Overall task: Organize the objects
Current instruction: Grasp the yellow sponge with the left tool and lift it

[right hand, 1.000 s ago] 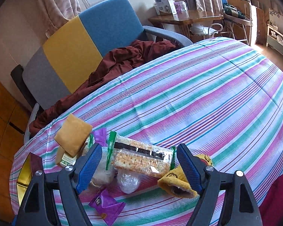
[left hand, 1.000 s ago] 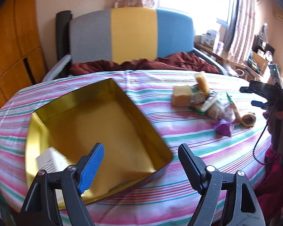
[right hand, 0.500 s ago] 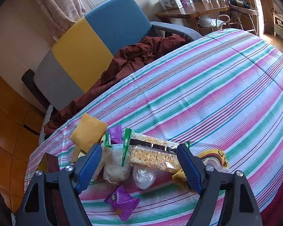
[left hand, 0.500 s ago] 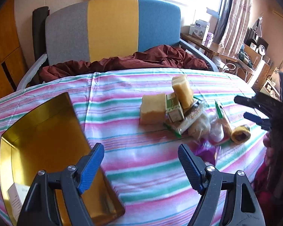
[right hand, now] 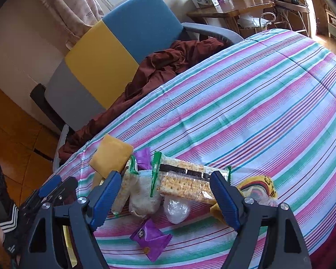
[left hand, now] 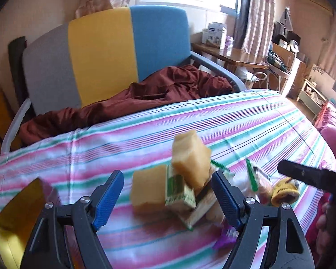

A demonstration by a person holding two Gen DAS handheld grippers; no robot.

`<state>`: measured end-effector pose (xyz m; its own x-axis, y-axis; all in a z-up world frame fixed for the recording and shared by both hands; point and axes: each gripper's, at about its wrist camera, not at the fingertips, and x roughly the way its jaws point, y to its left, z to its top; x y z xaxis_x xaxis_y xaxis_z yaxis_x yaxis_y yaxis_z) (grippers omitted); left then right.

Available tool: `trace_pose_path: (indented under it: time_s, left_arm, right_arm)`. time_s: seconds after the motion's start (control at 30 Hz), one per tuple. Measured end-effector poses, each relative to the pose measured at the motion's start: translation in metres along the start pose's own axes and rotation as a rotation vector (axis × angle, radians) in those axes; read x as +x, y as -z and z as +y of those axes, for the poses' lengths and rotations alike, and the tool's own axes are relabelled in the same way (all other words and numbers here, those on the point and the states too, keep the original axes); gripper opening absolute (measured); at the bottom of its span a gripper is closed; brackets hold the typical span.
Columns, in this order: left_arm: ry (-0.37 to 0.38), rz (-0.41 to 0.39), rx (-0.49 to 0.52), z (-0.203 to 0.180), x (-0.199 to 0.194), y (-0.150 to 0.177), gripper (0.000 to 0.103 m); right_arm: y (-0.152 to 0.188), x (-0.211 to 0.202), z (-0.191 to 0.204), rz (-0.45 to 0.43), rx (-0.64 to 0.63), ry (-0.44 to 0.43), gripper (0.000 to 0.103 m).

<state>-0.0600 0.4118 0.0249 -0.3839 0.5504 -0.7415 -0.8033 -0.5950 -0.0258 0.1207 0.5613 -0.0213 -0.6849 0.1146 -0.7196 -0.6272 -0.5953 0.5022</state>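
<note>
On the striped tablecloth [right hand: 246,103] a heap of snacks lies just ahead of both claws. The left gripper [left hand: 168,196] has its jaws spread wide, holding nothing, with the tan blocks [left hand: 149,189] and the small green carton [left hand: 179,192] framed between its pads. The right gripper [right hand: 165,195] is likewise apart and empty, straddling the cracker packet [right hand: 186,183].

My worry is the pile itself. The upper tan block [left hand: 190,157] leans on the carton, so a pinch on either one would likely topple the other. Both claws also point at the same heap from opposite sides, near each other, and could knock together. The slick packet might slide out of the pads.

Only the left view shows the gold tin [left hand: 18,213], at the near left, beside the heap. It also shows the carton clearly, though everything there is blurred. Only the right view shows the purple sachet [right hand: 150,238], the clear bag [right hand: 175,209], the oat bar [right hand: 125,186] and the round pale cake [right hand: 144,192] sharply, all touching or overlapping in the heap.
</note>
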Motion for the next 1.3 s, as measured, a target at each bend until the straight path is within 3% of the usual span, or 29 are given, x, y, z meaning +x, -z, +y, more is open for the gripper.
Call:
trace_pose_path:
  time_s: [0.37,0.47,0.57,0.77,1.07,1.2,1.3]
  left_arm:
    - [0.118,0.117,-0.061,-0.008,0.086,-0.03,0.081]
    - [0.181,0.202,-0.063,-0.015,0.105,-0.023,0.039]
    - [0.204,0.132,-0.031,-0.021,0.082,-0.012,0.036]
    - [0.229,0.071,0.017,-0.023,0.022,0.029,0.036]
    - [0.217,0.07,0.152,-0.05,-0.035,0.119,0.036]
    - [0.163,0.09,0.186,-0.054,-0.034,0.158,0.037]
    - [0.187,0.1,0.158,-0.049,-0.03,0.179,0.036]
  right_arm:
    - [-0.005,0.001,-0.012,0.005,0.046,-0.006,0.083]
    - [-0.005,0.001,-0.016,0.006,0.06,0.0,0.083]
    - [-0.005,0.002,-0.019,0.006,0.07,0.01,0.083]
    - [-0.005,0.002,-0.016,0.005,0.055,0.019,0.083]
    - [-0.003,0.003,-0.016,0.003,0.047,0.047,0.083]
    - [-0.003,0.004,-0.014,-0.001,0.036,0.029,0.083]
    - [-0.002,0.004,-0.009,0.0,0.02,-0.013,0.083]
